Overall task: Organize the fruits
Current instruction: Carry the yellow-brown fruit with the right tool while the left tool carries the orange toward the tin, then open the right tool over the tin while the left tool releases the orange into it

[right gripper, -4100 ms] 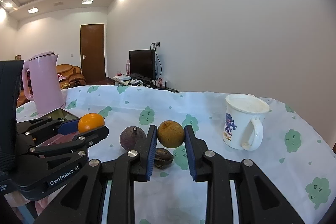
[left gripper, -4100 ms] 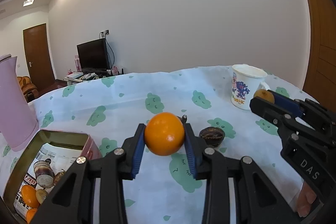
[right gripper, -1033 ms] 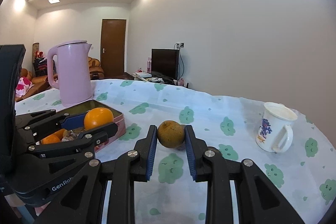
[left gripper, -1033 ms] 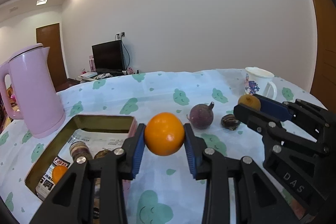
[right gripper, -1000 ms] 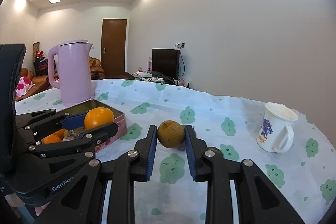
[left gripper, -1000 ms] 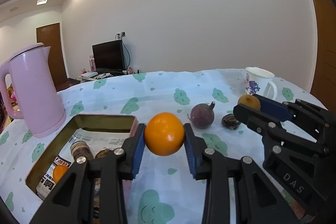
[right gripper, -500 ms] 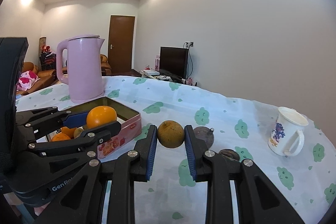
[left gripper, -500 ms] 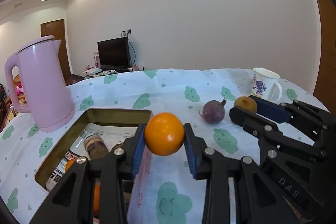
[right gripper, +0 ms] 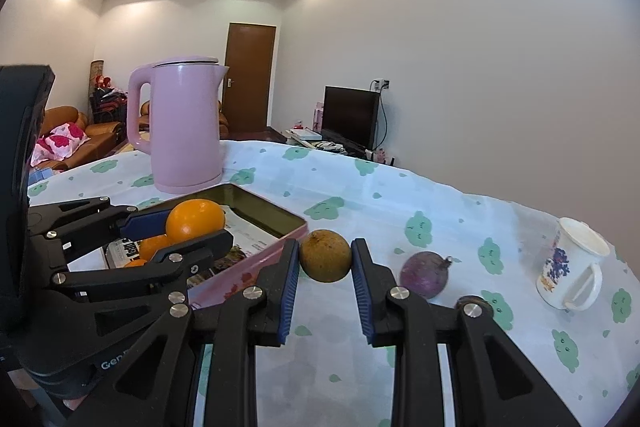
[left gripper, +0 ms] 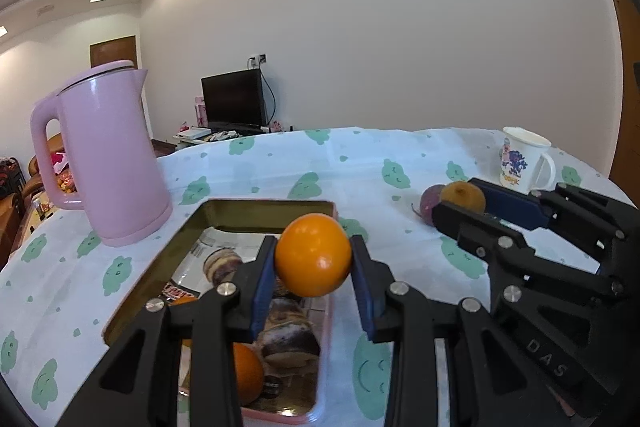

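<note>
My left gripper (left gripper: 313,269) is shut on an orange (left gripper: 313,254) and holds it above the right side of the open tin box (left gripper: 264,207). The box holds other fruits, among them an orange (left gripper: 247,373) and brown ones (left gripper: 290,341). My right gripper (right gripper: 325,277) is shut on a brownish-yellow round fruit (right gripper: 325,255), held above the table just right of the box's pink wall (right gripper: 256,263). A purple fruit (right gripper: 424,274) lies on the tablecloth to the right. The left gripper with its orange (right gripper: 195,219) also shows in the right wrist view.
A tall pink kettle (left gripper: 106,153) stands behind the box on the left. A white printed mug (right gripper: 570,269) stands at the far right of the table. A small dark fruit (right gripper: 466,301) peeks out behind my right finger. The tablecloth (left gripper: 360,163) is white with green clouds.
Both grippers have moved left with their fruits. The left one now hangs over the box; the right one has come near the box's right wall.
</note>
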`<action>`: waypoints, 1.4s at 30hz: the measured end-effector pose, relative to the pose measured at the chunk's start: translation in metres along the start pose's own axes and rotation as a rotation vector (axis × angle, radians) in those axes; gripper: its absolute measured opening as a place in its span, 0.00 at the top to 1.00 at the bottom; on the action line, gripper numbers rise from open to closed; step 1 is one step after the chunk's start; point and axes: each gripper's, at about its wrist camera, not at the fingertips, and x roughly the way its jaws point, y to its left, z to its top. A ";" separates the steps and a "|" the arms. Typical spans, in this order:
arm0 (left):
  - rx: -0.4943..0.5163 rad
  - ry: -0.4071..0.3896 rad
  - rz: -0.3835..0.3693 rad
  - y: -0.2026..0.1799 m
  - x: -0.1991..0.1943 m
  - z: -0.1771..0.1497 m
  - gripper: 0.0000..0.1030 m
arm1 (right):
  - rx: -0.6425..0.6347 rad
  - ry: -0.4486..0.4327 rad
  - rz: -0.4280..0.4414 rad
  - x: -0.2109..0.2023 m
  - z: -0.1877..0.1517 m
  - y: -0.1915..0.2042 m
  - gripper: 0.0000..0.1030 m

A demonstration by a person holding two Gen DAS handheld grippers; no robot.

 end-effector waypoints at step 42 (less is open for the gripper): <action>-0.071 0.049 0.148 0.098 0.003 0.001 0.64 | -0.066 0.028 0.136 0.042 0.028 0.065 0.73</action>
